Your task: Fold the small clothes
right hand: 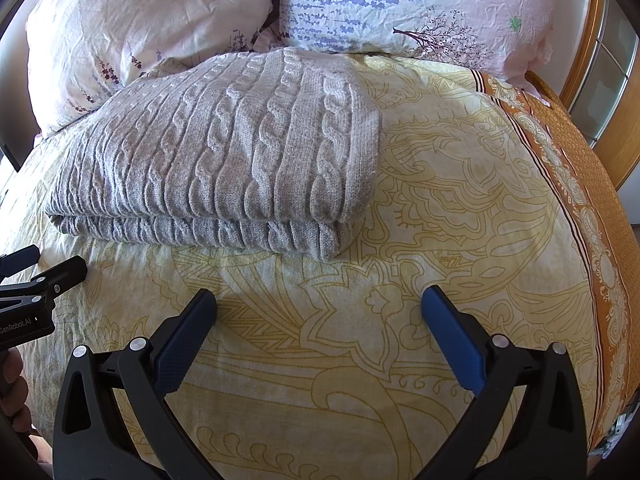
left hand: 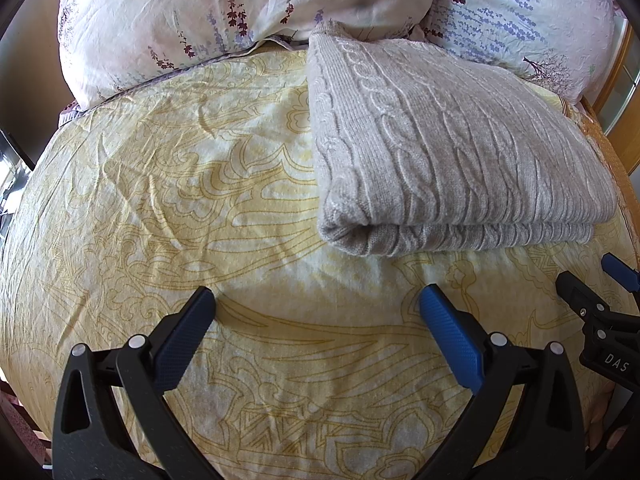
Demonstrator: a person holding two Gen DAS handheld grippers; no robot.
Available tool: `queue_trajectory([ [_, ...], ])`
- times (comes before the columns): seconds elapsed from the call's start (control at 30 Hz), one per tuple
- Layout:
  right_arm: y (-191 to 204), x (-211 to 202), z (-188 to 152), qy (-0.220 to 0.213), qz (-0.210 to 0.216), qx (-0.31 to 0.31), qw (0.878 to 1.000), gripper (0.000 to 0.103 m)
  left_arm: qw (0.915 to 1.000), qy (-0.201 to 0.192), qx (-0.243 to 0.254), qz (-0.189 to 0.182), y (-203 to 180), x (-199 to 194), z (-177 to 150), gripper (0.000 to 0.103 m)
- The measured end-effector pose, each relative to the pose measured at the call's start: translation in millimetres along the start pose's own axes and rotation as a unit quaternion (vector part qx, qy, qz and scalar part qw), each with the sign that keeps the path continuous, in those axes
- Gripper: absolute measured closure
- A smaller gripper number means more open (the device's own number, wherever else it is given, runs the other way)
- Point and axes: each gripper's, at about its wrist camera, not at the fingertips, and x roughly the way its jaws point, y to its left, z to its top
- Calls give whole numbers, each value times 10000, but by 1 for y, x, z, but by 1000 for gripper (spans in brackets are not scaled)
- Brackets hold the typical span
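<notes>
Fingers wide, both grippers empty: left gripper (left hand: 316, 312) | right gripper (right hand: 318, 312) | folded sweater (left hand: 452, 152) on bedspread (left hand: 160, 200)

At my twelve o'clock two floral pillows (right hand: 400, 4) lean together at the head of the bed. A yellow patterned bedcover (right hand: 440, 200) spreads below, its orange border (right hand: 580, 152) running along three o'clock beside a wooden frame (right hand: 624, 128).

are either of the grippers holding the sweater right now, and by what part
Nothing is held. The left gripper and right gripper are both open over the bedsheet, short of the folded sweater.
</notes>
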Motion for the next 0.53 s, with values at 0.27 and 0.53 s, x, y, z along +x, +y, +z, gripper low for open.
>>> queue_trajectory([
  [0.27,0,0,0,0,-4,6,10000,1,10000,-2,-7,9,-1,0,0,2],
  [0.53,0,0,0,1,-4,4,10000,1,10000,25,24,-4,0,0,0,2],
])
